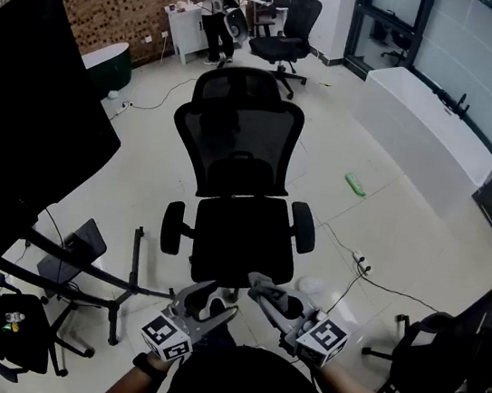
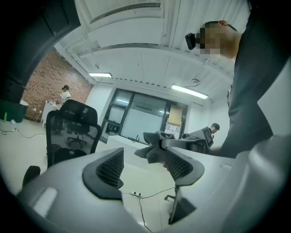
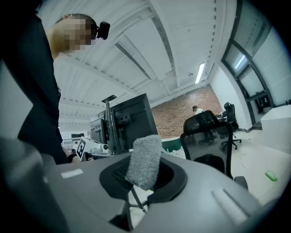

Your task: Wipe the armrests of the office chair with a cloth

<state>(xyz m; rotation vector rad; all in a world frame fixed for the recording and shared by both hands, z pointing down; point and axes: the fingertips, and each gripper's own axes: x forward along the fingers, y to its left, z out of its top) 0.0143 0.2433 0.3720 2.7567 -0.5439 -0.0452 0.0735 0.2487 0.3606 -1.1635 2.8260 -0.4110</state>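
Note:
The black mesh office chair (image 1: 239,181) faces me, its left armrest (image 1: 173,227) and right armrest (image 1: 303,227) both bare. My two grippers hover low in front of the seat, apart from the chair. A grey fluffy cloth (image 3: 144,161) sits pinched in my right gripper (image 3: 143,176), which is shut on it; the cloth (image 1: 260,285) juts toward the seat's front edge. My left gripper (image 1: 211,304) is open with nothing between its fingers. In the left gripper view the cloth (image 2: 153,146) shows beyond my left gripper (image 2: 144,160), with the chair (image 2: 69,132) at the left.
A large black screen on a stand (image 1: 27,131) fills the left side. A power strip with cable (image 1: 362,263) and a green object (image 1: 355,184) lie on the floor at the right. A second chair (image 1: 289,33) and a person (image 1: 211,3) are far back.

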